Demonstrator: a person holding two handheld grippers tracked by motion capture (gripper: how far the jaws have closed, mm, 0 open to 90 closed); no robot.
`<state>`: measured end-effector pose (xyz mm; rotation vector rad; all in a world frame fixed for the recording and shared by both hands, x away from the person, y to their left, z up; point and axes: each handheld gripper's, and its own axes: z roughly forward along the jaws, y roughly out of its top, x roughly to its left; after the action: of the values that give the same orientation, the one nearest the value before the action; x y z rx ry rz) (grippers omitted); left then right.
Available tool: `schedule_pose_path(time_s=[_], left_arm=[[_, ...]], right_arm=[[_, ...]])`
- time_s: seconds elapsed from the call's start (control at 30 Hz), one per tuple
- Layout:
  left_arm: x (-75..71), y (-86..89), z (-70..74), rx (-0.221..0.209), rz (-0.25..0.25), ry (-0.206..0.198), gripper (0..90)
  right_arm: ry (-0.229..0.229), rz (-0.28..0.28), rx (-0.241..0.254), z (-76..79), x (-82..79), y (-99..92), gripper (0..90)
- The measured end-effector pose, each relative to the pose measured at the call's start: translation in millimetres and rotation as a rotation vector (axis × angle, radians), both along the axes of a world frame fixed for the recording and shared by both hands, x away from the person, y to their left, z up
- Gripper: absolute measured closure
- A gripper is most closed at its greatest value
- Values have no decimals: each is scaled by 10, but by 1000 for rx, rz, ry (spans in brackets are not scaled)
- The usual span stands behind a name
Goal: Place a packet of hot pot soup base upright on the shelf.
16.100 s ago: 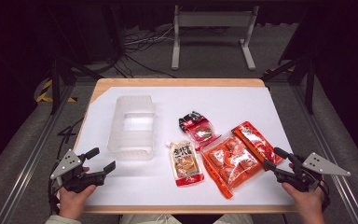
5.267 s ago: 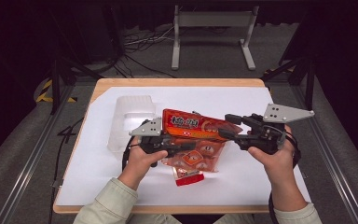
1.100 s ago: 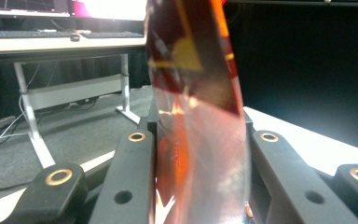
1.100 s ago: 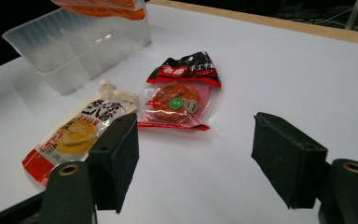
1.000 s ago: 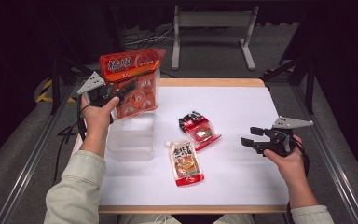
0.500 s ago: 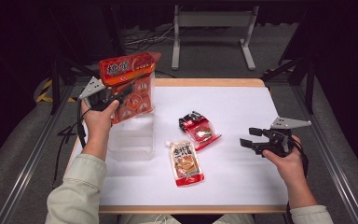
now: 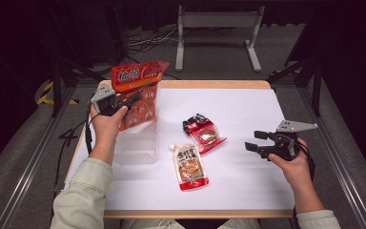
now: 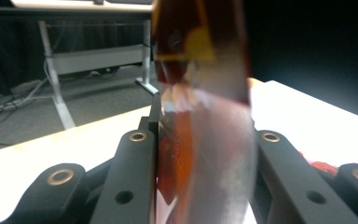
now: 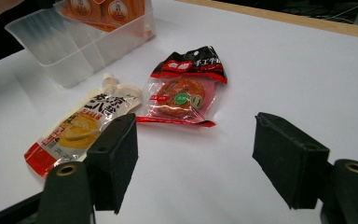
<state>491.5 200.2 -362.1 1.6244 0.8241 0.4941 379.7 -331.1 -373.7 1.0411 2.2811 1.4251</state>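
Since one second ago, orange snack bag point(image 7: 138, 98) has come down a little, from well above the clear plastic bin point(image 7: 136, 143) to a position with its lower edge at or just inside the bin's far end; whether it touches the bin floor cannot be told. At the start of the recording this bag lay flat on the white table top point(image 7: 248, 176) with the other packs; it now stands upright in the air, printed red header at the top.

Left gripper point(image 7: 124, 102): jaws closed on the orange snack bag, narrow gap set by the bag's thickness. Left gripper view confirms this: bag point(image 8: 205, 116) pinched between the two black jaws, both pads against the film. Left hand point(image 7: 106, 125) raised over the left edge of the table, sleeve coming in from the bottom.

Right gripper point(image 7: 253, 141): jaws standing wide apart, nothing between them. Held level just above the table at the right side, pointing left toward the packs. Position unchanged over the last second. Right hand point(image 7: 293, 162) behind it.

Left on the table: red-and-black snack pack point(image 7: 202, 132) near centre, lying flat; spouted sauce pouch point(image 7: 189, 167) just in front of it, spout toward the bin. The two are close but apart. Right gripper view shows both, pack point(image 9: 184, 91) and pouch point(image 9: 81, 128), with the bin point(image 9: 70, 51) beyond, orange bag visible through its wall.
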Motion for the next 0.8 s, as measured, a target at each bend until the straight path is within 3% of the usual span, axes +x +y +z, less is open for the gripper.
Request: schedule_pose_path(time_s=[0.17,0.4,0.7,0.77,0.8], left_arm=[[-17,57,21,30,-17,68,710],[-55,59,27,37,-51,83,705],[-90,121,24,38,-45,175,700],[-84,111,-26,112,-46,238,702],[-90,119,-38,103,-43,227,703]], right_arm=[[-1,5,-4,5,-3,11,316],[7,9,-6,-9,4,29,313],[10,10,-6,-22,3,23,312],[10,10,-5,-22,1,26,312],[11,10,-6,-23,1,28,312]])
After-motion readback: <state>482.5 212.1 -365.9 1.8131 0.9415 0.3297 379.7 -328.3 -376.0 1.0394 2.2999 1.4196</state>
